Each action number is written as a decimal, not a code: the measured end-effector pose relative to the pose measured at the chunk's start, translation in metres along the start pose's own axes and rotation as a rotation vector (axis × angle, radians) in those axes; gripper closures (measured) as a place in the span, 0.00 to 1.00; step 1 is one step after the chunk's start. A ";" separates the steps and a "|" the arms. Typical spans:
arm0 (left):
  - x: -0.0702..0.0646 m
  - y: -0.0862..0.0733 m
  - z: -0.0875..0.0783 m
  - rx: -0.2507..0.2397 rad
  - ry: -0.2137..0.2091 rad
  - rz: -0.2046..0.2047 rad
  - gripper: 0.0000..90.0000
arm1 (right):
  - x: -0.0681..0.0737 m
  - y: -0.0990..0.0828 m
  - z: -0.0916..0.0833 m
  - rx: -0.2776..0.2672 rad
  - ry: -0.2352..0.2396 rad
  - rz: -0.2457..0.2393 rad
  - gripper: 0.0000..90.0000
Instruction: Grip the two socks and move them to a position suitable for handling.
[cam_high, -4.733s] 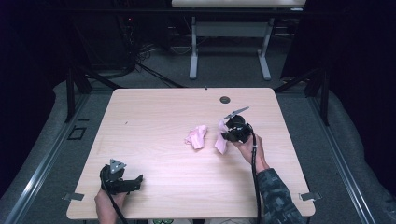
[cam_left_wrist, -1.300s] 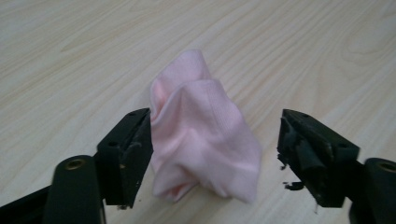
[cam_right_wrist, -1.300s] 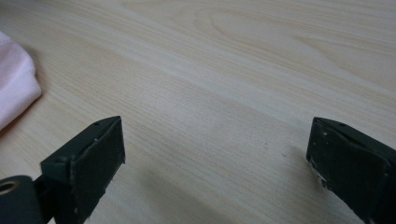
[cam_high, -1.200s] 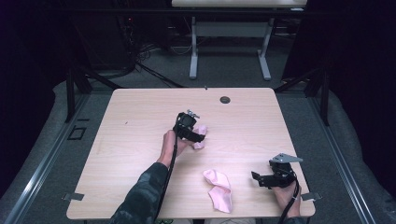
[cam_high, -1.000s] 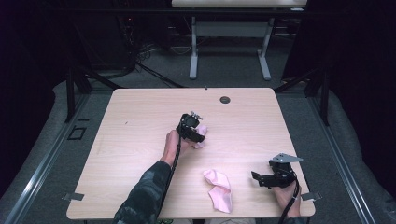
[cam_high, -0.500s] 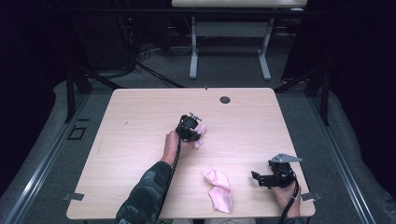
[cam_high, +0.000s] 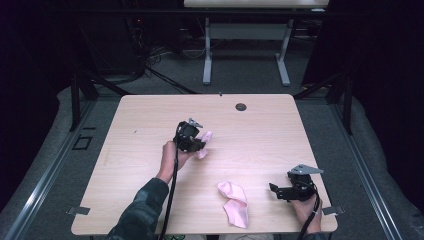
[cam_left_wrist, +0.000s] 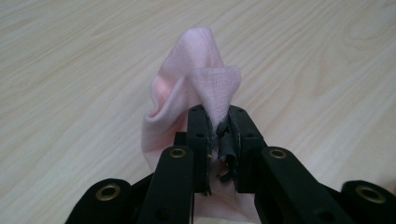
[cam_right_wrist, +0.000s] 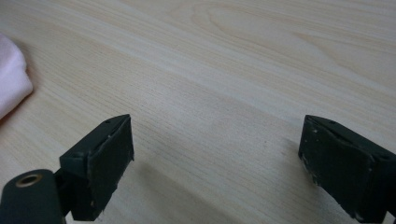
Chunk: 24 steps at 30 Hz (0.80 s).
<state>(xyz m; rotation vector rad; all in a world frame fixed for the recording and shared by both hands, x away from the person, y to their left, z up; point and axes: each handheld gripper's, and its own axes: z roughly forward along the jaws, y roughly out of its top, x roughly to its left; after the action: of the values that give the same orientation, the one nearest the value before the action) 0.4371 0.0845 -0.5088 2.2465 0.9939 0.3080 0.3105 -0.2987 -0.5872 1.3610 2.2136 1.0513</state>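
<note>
pink sock (cam_left_wrist: 187, 93), bunched, pinched at mid-table; second pink sock (cam_high: 234, 202), flat, near edge

A lab or test room set up for recording. A bare light-wood table (cam_high: 150, 130) with a round cable hole (cam_high: 241, 106) at 12 o'clock stands on grey carpet (cam_high: 240, 75). Black frame struts (cam_high: 80, 85) rise at 10 and 2 o'clock, loose cables (cam_high: 145, 60) lie at 11, and a second desk's white legs (cam_high: 206, 55) stand at 12, amid dark surroundings.
</note>
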 end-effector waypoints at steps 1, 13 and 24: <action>-0.001 -0.003 -0.005 -0.003 0.001 0.004 0.90 | 0.000 0.000 0.000 0.000 -0.001 0.000 0.11; -0.026 -0.057 -0.050 -0.011 -0.021 0.038 0.90 | 0.002 0.000 0.001 -0.003 -0.017 0.000 0.11; -0.045 -0.131 -0.063 0.054 -0.050 -0.020 0.89 | 0.003 0.000 0.001 0.002 -0.025 -0.009 0.12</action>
<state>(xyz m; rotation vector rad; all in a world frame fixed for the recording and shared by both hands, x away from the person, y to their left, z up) 0.3029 0.1473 -0.5443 2.2801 1.0093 0.2177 0.3099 -0.2956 -0.5875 1.3567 2.2017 1.0238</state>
